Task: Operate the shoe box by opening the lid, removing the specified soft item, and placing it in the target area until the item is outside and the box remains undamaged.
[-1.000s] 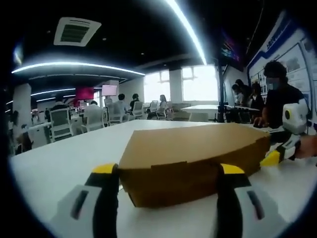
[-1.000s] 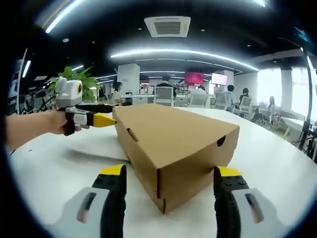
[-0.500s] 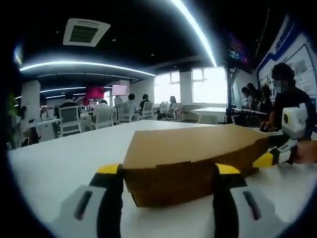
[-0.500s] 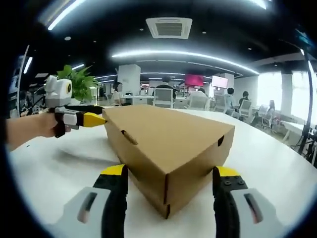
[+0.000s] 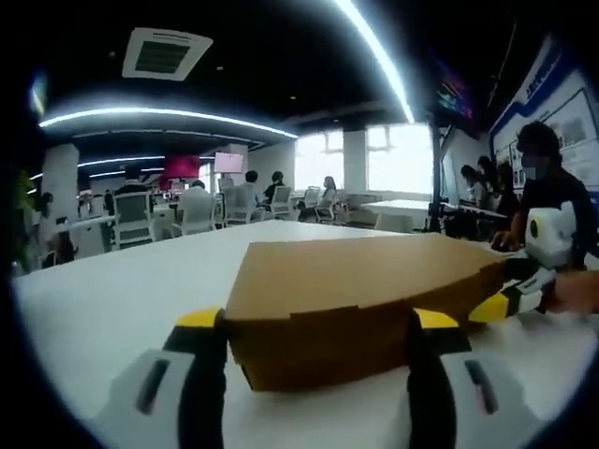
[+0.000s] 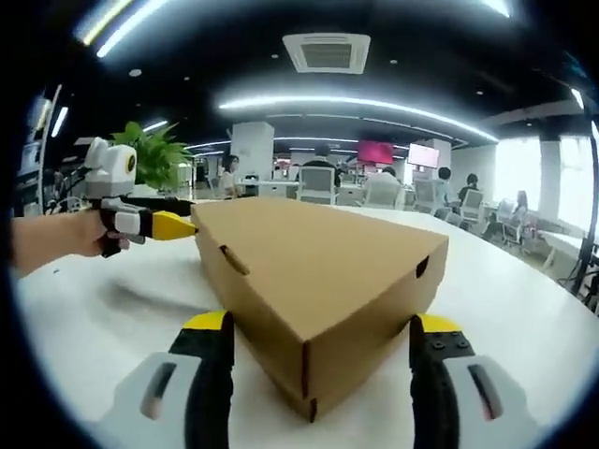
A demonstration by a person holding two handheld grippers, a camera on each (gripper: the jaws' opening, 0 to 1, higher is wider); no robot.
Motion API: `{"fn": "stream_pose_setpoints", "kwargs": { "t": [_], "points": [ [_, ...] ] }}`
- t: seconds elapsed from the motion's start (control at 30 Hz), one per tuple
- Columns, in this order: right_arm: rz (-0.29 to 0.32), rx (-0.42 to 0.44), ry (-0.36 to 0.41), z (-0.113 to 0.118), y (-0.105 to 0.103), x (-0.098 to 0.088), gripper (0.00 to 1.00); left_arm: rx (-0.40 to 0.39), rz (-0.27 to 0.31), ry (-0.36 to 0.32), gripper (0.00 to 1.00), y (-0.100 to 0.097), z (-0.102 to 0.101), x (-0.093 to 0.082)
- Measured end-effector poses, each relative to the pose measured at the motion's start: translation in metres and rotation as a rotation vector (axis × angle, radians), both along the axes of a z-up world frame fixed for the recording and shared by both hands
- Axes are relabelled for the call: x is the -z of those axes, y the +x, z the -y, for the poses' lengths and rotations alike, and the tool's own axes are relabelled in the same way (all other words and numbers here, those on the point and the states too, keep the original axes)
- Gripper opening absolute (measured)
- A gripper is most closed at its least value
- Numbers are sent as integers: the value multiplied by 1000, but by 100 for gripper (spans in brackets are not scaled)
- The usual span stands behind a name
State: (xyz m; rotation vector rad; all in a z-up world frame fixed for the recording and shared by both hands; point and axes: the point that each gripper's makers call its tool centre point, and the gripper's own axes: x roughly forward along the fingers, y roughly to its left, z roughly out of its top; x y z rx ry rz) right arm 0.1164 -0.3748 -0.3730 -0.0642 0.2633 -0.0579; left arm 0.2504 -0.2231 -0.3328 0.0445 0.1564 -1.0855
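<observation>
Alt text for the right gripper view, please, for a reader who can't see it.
A closed cardboard shoe box sits on a white table, one corner between the right gripper's open jaws. The left gripper, held in a hand, reaches its far end.

You cannot see inside the box (image 6: 318, 281); its lid is down. In the left gripper view its near wall (image 5: 318, 346) hides whatever lies between your jaws. The left hand-held gripper (image 6: 173, 225) meets the box's far corner, contact unclear. The people behind (image 5: 197, 206) are too small to make out.
</observation>
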Motion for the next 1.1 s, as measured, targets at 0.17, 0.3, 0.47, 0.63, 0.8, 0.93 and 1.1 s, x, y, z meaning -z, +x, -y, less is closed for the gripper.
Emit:
{"fn": "stream_pose_setpoints", "kwargs": {
  "t": [0.17, 0.3, 0.47, 0.63, 0.8, 0.93, 1.1],
  "points": [
    [-22, -22, -8, 1, 2, 2, 77, -27, 21, -9, 80, -8, -1, 1],
    [-10, -32, -8, 0, 3, 5, 77, -55, 28, -22, 80, -11, -6, 3],
    [5, -48, 3, -3, 2, 4, 75, -86, 43, 13, 78, -23, -14, 2],
    [4, -80, -2, -4, 1, 4, 76, -109, 41, -19, 74, -36, -21, 0],
    [27, -104, 1, -5, -1, 4, 76, -131, 31, -18, 82, -43, -18, -2],
    [31, -123, 1, -4, -5, 2, 75, -173, 45, 4, 80, -46, -20, 0],
    [33, -144, 1, -3, -5, 1, 75, -206, 49, -10, 76, -42, -27, -1]
  ]
}}
